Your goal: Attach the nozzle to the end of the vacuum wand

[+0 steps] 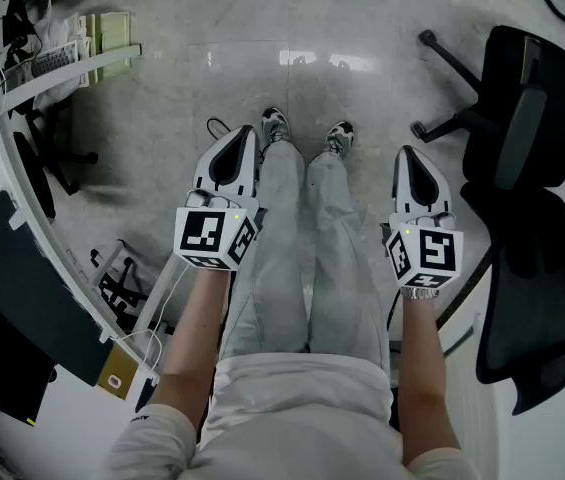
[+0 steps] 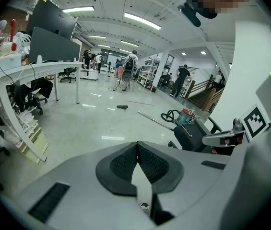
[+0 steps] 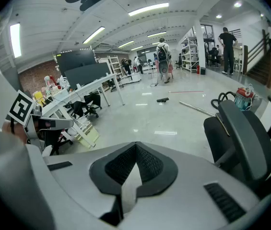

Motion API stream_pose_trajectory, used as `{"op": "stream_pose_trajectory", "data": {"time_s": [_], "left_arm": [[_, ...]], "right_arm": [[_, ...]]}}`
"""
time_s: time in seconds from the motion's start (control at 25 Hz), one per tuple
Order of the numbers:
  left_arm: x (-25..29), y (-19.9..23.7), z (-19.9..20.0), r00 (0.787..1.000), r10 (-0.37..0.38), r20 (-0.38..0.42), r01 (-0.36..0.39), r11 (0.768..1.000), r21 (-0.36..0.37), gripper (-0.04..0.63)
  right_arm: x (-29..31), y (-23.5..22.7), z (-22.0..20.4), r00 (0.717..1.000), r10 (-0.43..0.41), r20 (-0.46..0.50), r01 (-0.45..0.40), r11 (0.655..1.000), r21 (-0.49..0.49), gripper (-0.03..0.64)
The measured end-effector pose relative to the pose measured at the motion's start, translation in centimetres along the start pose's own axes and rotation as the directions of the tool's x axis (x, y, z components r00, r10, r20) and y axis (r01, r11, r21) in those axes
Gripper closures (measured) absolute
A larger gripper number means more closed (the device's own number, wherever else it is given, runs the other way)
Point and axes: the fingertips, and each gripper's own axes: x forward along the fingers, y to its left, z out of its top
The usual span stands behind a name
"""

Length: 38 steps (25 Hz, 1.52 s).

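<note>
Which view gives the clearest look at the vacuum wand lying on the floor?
The left gripper view, narrowly: the vacuum wand lies across open floor beside the canister. The right gripper view shows it similarly small, its near end meeting the chair. The head view misses it.

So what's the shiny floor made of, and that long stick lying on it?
The floor looks like polished stone or tile: pale and glossy, with bright reflections and faint seams. The long stick, the vacuum wand, seems to be metal: thin, straight and silvery. It lies far off, so painted plastic is possible.
</note>
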Motion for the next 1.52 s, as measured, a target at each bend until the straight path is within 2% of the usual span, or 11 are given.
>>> {"op": "stream_pose_trajectory", "data": {"time_s": [0.6,0.92,1.16,1.28,1.4,1.52], "left_arm": [[1.5,-1.9,-0.4,0.999,-0.019,-0.033,0.020,0.999,0.033,0.585],[3.0,-2.1,1.2,0.999,-0.026,-0.020,0.027,0.998,0.052,0.584],[4.7,0.4,1.6,0.999,-0.038,-0.027,0.039,0.999,0.023,0.585],[5.0,1.5,2.0,0.997,-0.067,-0.040,0.069,0.996,0.049,0.585],[5.2,3.9,3.2,0.995,-0.093,-0.045,0.096,0.993,0.075,0.585],[5.4,7.8,4.5,0.993,-0.106,-0.051,0.108,0.993,0.038,0.586]], "right_arm": [[-0.5,-1.6,-1.1,1.000,-0.001,-0.015,0.001,1.000,0.030,0.614],[0.2,-1.6,-0.4,0.997,0.070,0.019,-0.071,0.994,0.088,0.614],[3.1,-1.3,-0.1,0.999,0.044,-0.010,-0.043,0.996,0.079,0.614],[5.2,-0.4,1.0,0.999,0.038,-0.024,-0.037,0.997,0.066,0.614],[7.4,1.6,2.4,0.999,0.030,-0.037,-0.028,0.997,0.068,0.614],[9.9,5.1,4.2,0.998,0.044,-0.049,-0.040,0.996,0.078,0.614]]}}
